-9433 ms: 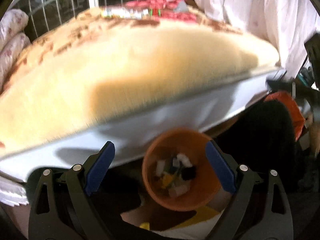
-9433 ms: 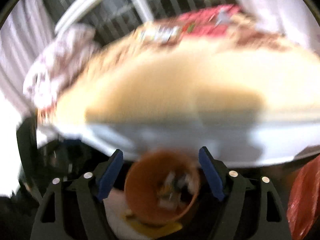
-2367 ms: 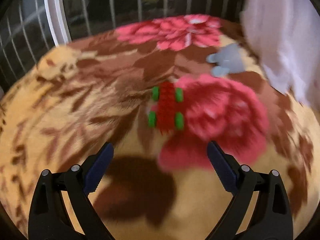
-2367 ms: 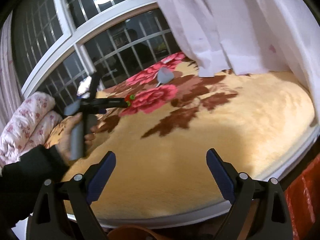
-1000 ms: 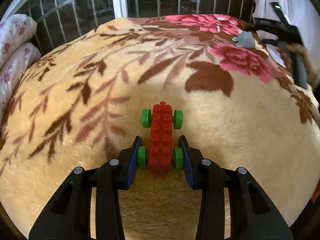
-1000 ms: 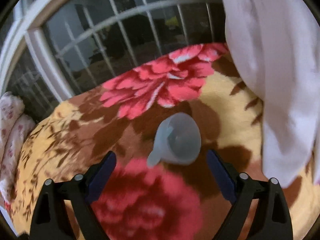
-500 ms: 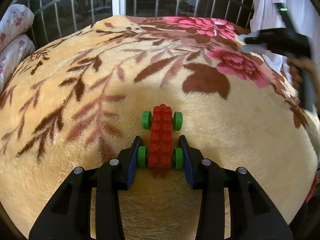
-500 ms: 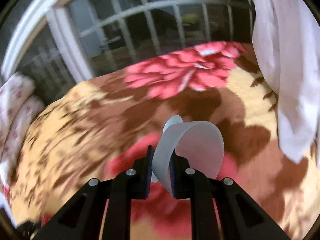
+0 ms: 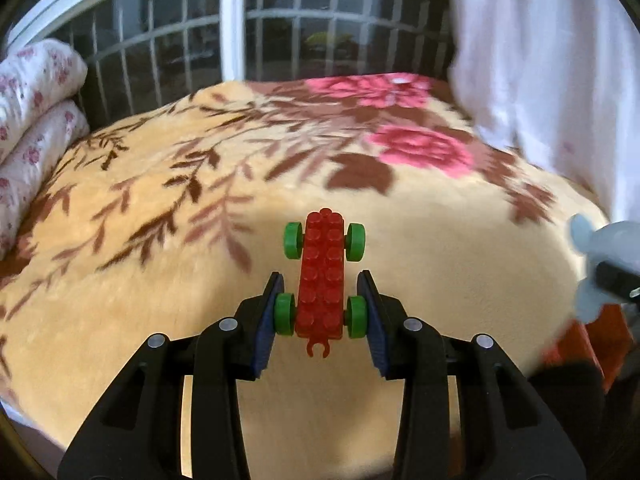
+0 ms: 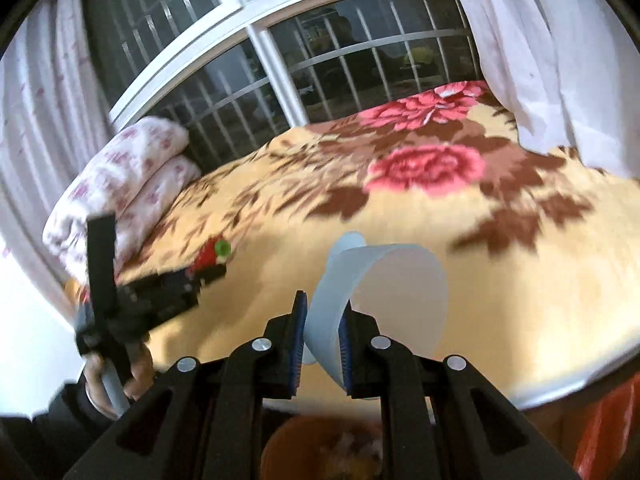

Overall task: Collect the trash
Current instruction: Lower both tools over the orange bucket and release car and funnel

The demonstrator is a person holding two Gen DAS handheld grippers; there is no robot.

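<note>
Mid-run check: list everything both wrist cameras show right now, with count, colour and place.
toy car: one, red brick body with four green wheels, held off the blanket between the left gripper's pads.
plastic cup: one, pale blue-white, wall pinched in the right gripper.
blanket: one, yellow with brown leaves and pink flowers, covering the bed.
folded quilt: one, white with pink flowers, at the bed's left end.
curtain: one, white, hanging at right.
window: one, white frame with bars, behind the bed.
bin: one, orange, below the bed edge, some contents inside.
red bag: one, lower right beside the bed.
left gripper: black with blue pads, shut on the toy car.
right gripper: black with blue pads, shut on the plastic cup.
hand: one, holding the left gripper's handle.
</note>
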